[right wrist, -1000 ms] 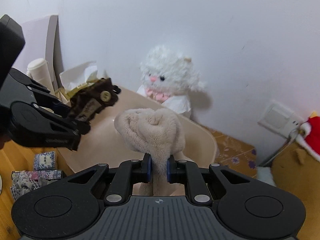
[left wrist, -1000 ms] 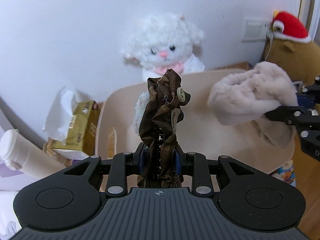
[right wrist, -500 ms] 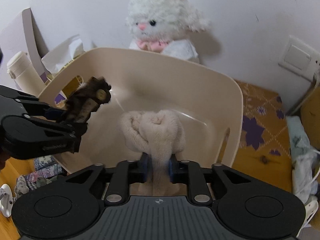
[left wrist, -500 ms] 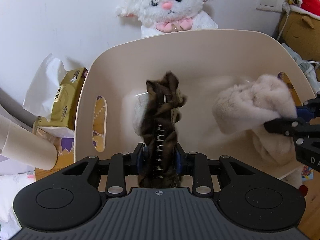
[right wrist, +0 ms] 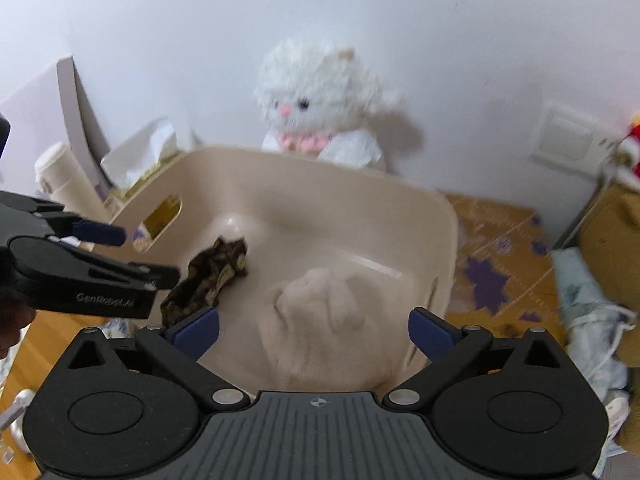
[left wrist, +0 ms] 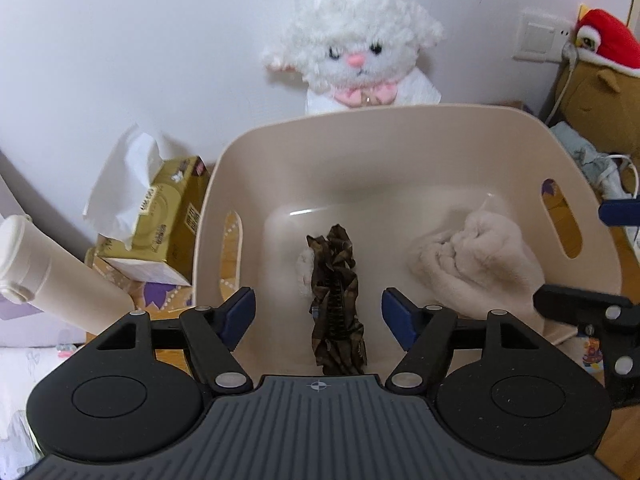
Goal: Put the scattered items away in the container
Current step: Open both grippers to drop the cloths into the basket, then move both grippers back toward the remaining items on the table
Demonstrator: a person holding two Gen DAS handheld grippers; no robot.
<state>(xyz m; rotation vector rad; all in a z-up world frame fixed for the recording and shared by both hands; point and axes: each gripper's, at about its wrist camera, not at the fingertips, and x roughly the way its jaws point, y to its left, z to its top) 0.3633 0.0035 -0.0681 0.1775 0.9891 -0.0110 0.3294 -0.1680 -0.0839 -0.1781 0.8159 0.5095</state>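
A beige plastic tub (left wrist: 400, 120) lies below both grippers. My left gripper (left wrist: 319, 304) hovers over its near side, jaws opening. A brown patterned fabric hair tie (left wrist: 336, 292) sits between the blue pads without touching them, resting in the tub beside a small white fluffy bit (left wrist: 305, 268). My right gripper (right wrist: 314, 324) is also opening, its pads wide of the beige fluffy cloth (right wrist: 324, 332), which lies loose in the tub (right wrist: 320, 168). The right wrist view shows the left gripper (right wrist: 136, 252) above the hair tie (right wrist: 212, 276). The beige cloth (left wrist: 476, 264) lies at the right in the left wrist view.
A white plush lamb (left wrist: 352, 48) sits behind the tub against the wall. A gold tissue box (left wrist: 160, 224) and a white tumbler (left wrist: 48, 276) stand to its left. A brown plush with a red cap (left wrist: 600, 60) and a pile of clothes (right wrist: 588, 312) are at the right.
Both grippers have opened. The brown hair tie and the beige fluffy cloth left the pads and dropped into the tub. Both views tilted down over the tub.
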